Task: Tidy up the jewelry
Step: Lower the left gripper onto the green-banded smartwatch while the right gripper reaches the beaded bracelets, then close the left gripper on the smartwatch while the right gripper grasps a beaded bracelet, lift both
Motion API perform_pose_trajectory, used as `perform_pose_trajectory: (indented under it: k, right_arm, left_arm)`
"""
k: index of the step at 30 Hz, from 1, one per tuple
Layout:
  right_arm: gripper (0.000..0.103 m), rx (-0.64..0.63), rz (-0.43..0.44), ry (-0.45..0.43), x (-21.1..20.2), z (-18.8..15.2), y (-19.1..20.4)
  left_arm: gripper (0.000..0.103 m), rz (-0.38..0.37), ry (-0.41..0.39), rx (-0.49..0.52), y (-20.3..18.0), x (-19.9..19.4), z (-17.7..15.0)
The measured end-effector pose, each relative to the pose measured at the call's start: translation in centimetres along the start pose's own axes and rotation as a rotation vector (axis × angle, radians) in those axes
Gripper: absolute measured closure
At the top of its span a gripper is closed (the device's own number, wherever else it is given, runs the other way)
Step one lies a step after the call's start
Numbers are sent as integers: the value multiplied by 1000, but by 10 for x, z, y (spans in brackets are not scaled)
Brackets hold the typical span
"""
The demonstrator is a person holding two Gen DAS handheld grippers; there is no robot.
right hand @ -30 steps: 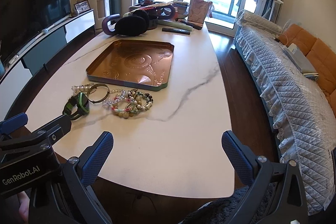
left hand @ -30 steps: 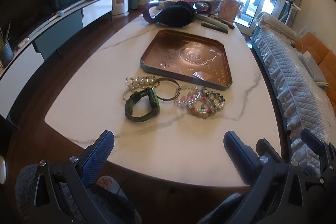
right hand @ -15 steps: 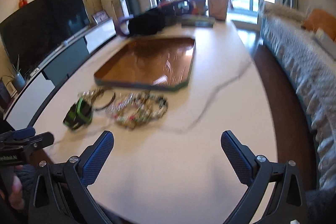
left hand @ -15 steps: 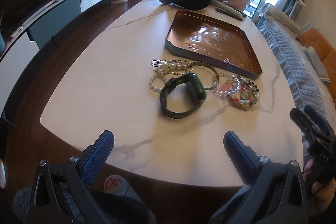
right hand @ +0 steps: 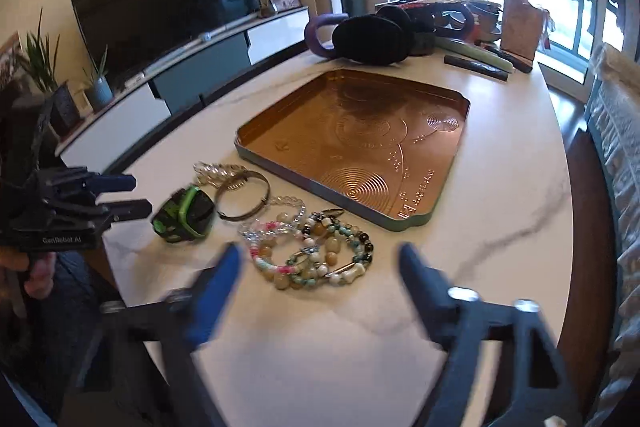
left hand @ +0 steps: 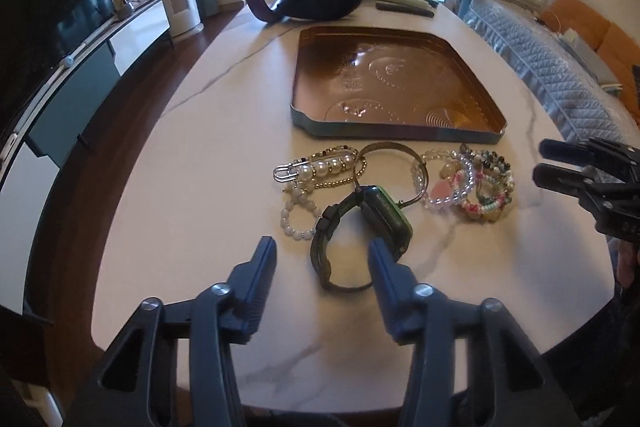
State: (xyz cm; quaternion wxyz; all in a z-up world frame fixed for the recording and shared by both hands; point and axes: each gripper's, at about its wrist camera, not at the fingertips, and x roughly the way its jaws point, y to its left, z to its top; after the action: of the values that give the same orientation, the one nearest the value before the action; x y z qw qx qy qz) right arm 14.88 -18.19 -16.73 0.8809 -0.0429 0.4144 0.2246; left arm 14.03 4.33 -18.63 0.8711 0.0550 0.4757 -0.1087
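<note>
My left gripper fingers are closing on nothing, near the green watch; my right gripper closes empty above the beaded bracelets.

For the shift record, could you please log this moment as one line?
left tongs: closing, empty, near green watch | right tongs: closing, empty, near bead bracelets | copper tray: empty

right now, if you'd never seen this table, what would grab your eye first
A shiny copper-coloured embossed metal tray lies bare in the middle of the white marble table. Just in front of it, a cluster of jewelry sits on the marble: a dark green wristwatch nearest the left gripper, and a heap of colourful beaded bracelets nearest the right gripper. Both grippers' jaws are closing on nothing.
</note>
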Motion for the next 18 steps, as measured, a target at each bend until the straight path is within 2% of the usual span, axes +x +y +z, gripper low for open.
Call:
perform_pose_trajectory:
  k: [1, 3, 4, 6, 8, 9, 10, 13, 18]
  right_arm:
    - [64, -16, 22, 19, 9, 0, -2]
    - [72, -9, 55, 52, 25, -3, -7]
    - [79, 0, 75, 67, 32, -5, -10]
    - [82, -11, 88, 69, 41, -6, -11]
    - [86, -20, 95, 56, 42, -5, -11]
    - [93, -28, 96, 52, 45, -3, -11]
    - [95, -35, 91, 54, 46, -3, -11]
    - [95, -54, 90, 36, 42, -3, -10]
    - [95, -80, 95, 38, 42, -4, -5]
  left_arm:
    - [68, -6, 10, 1, 1, 4, 0]
    - [76, 0, 43, 1, 3, 16, 2]
    - [76, 3, 51, 1, 4, 20, 2]
    - [76, -4, 72, 1, 4, 29, 1]
    - [80, -30, 84, 0, 4, 37, 0]
    - [82, -32, 78, 8, 3, 38, 0]
    - [86, -24, 72, 24, 1, 39, 1]
    - [91, -19, 52, 29, -1, 39, 1]
    - [91, 6, 33, 37, -5, 39, 0]
